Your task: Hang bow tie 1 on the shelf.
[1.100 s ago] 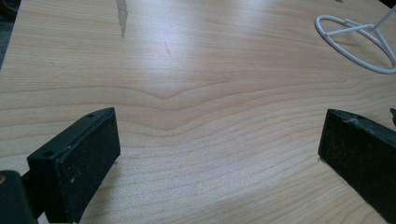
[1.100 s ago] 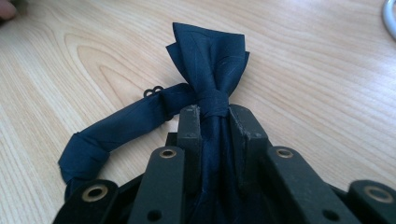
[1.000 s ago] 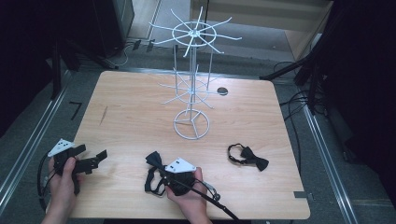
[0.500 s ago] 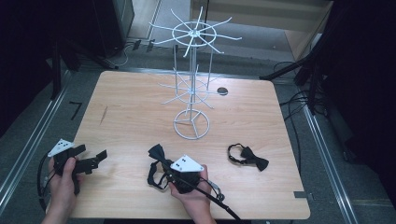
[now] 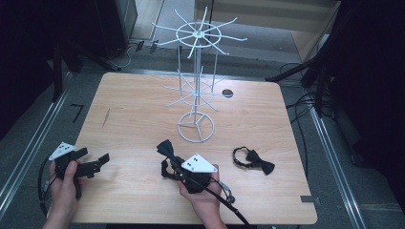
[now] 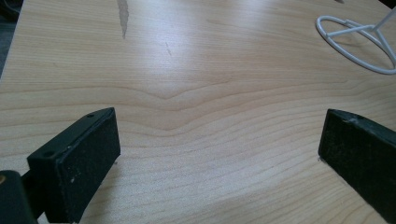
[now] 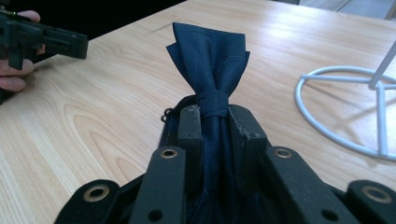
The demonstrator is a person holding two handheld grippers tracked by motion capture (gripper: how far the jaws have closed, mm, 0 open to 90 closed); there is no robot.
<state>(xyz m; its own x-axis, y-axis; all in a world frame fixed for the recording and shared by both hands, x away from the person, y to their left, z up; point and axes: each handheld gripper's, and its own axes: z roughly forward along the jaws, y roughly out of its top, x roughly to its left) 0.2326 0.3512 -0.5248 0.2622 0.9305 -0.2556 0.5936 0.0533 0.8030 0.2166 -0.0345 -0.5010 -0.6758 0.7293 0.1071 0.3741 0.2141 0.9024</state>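
The right gripper (image 7: pixel 214 114) has its fingers (image 7: pixel 190 128) clamped tight on a navy bow tie (image 7: pixel 208 56), pinching it just behind the centre knot, so one wing fans out ahead of the tips and the rest of the cloth is bunched back between the jaws. The left gripper (image 6: pixel 219 140) holds nothing: its two black pads (image 6: pixel 88 154) stand wide apart with bare wood between them, low at the near left corner.

From largest to smallest, the wooden table (image 5: pixel 133 109) spans the scene. The white wire display rack (image 5: pixel 196 86) stands at mid-table on a ring base, with spoked arms at two levels. In the high view the held bow tie sits at the near middle, just short of that ring base. A second bow tie (image 5: pixel 253 160) lies flat to the right, well apart from both grippers, its neck strap looped beside it. A small dark disc (image 5: pixel 228 93) sits behind the rack.

The tie looks light, soft and floppy: the wings should droop and the strap dangle, so it may snag on a wire arm. The knot is the firmest and thickest part, and probably the surest place to grip, leaving the strap free for hooking.
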